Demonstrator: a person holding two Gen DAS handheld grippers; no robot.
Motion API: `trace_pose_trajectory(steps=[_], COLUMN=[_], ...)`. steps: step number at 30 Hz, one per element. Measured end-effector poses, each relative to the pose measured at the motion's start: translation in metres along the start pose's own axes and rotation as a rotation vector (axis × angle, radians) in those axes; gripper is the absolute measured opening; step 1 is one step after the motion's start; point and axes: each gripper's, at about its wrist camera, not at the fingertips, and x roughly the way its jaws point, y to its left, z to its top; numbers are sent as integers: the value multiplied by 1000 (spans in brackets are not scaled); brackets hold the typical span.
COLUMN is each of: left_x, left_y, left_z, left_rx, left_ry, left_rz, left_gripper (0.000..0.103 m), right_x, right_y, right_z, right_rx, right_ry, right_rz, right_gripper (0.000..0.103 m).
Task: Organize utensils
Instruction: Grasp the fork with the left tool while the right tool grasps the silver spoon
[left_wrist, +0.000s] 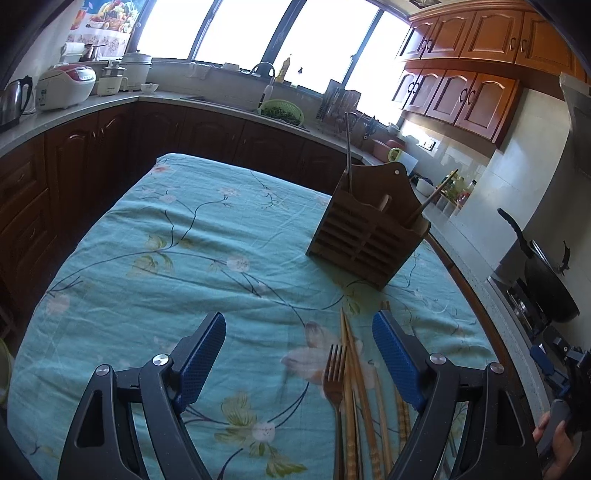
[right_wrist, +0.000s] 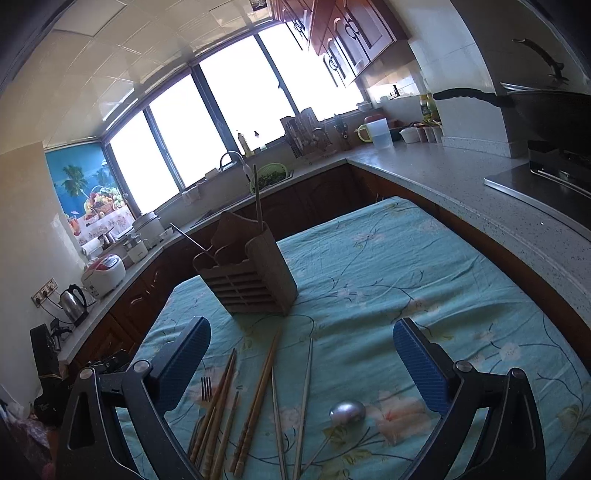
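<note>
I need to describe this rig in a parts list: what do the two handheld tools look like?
Both match. The left tool and right tool each have black plastic arms with triangular cut-outs, round silver pivot bolts, and flat fingers faced with blue dimpled pads. No cables or markings show.

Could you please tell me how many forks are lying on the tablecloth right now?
1: the fork lies at the left edge of the chopstick pile, tines toward the wooden holder. Others might be hidden.

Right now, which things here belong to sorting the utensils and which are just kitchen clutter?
For the job: wooden utensil holder, fork, wooden chopsticks, metal chopsticks, spoon.
Just lying about: kettle, rice cooker, green colander, black pan.
</note>
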Motion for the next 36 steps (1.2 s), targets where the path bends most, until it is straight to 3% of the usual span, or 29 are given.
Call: trace_pose_trajectory(steps=[7, 17, 20, 27, 36], left_x=[-6, 1, 4, 24, 71], left_y=[-4, -8, -9, -19, -39], left_z=[-24, -49, -49, -40, -26], left_rx=[18, 41, 51, 95, 185], left_ry=[32, 86, 97, 141, 235], left_rz=[6, 10, 13, 16, 40], left_gripper=[82, 80, 80, 68, 61], right_x=[-5, 8, 12, 30, 51], right_y=[-4, -4, -7, -18, -21], right_z=[-29, -64, -68, -75, -76], right_rx=[2, 22, 33, 68, 56], right_ry=[49, 147, 174, 264, 341], right_rz=[-12, 37, 42, 13, -17], right_gripper=[100, 99, 89, 54, 40])
